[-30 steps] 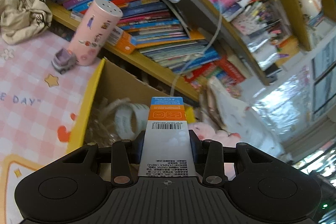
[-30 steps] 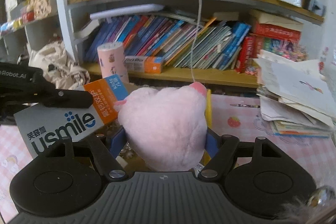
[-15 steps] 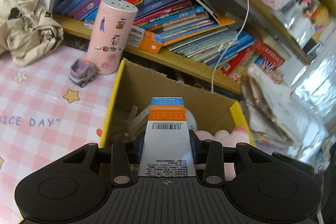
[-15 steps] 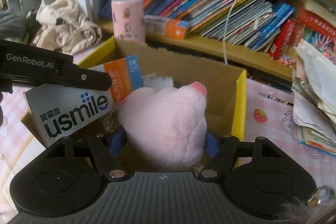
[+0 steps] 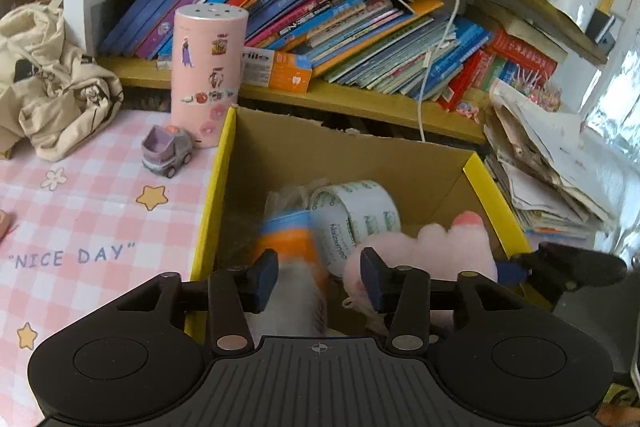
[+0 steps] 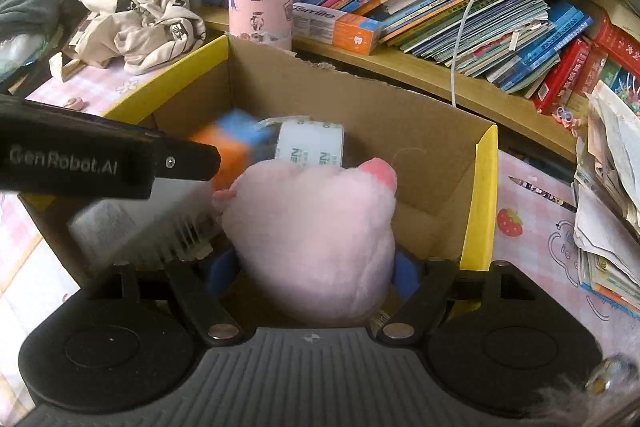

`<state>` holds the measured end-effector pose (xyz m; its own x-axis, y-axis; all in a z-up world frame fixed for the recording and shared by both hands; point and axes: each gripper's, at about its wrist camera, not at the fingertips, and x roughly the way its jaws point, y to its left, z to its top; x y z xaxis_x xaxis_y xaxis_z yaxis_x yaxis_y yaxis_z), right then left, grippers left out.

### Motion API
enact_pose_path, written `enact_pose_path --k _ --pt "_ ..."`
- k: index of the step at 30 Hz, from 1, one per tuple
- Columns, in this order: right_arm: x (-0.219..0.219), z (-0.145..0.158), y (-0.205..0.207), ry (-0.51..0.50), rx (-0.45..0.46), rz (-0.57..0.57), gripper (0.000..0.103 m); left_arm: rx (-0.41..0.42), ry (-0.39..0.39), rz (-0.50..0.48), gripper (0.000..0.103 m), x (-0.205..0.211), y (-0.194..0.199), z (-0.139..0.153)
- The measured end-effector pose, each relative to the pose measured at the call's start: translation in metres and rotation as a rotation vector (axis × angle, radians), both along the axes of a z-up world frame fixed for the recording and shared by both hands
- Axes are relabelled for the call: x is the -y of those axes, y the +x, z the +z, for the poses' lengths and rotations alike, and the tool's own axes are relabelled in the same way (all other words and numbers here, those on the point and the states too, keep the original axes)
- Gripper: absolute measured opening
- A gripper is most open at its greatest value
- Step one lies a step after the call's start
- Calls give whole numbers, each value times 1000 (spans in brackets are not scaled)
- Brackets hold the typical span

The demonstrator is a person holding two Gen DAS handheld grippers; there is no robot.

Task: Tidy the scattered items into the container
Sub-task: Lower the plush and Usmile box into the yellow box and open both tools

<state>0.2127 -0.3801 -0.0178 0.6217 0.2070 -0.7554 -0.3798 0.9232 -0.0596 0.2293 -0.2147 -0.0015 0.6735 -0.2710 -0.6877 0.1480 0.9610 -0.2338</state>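
Observation:
A cardboard box with yellow rims stands on the pink checked table, with a tape roll inside it. My left gripper hangs over the box with its jaws opening. The orange, blue and white toothpaste box is blurred as it drops between the pads, free of them. In the right wrist view the same toothpaste box falls below the left gripper's finger. My right gripper is opening too, and the pink plush toy sits between its blue pads with a small gap on each side.
Left of the box on the table are a pink sticker-covered canister, a small purple toy car and a crumpled beige cloth. A bookshelf runs behind, with a white cable hanging down. A messy paper stack lies to the right.
Both grippers sank over the cardboard box. The left jaws spread and the toothpaste box slipped out downward. The right jaws widened around the plush toy.

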Motion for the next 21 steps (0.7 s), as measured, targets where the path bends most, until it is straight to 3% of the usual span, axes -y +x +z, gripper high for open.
enact_pose_path --k 10,13,21 --pt "3 3 -2 37 4 -18 80 40 -3 39 68 -7 -10 12" --pt "4 9 -6 38 43 -41 85 60 -10 65 74 -12 -14 17" --pt "10 25 -13 61 125 -65 85 103 -32 101 80 -20 -32 27"
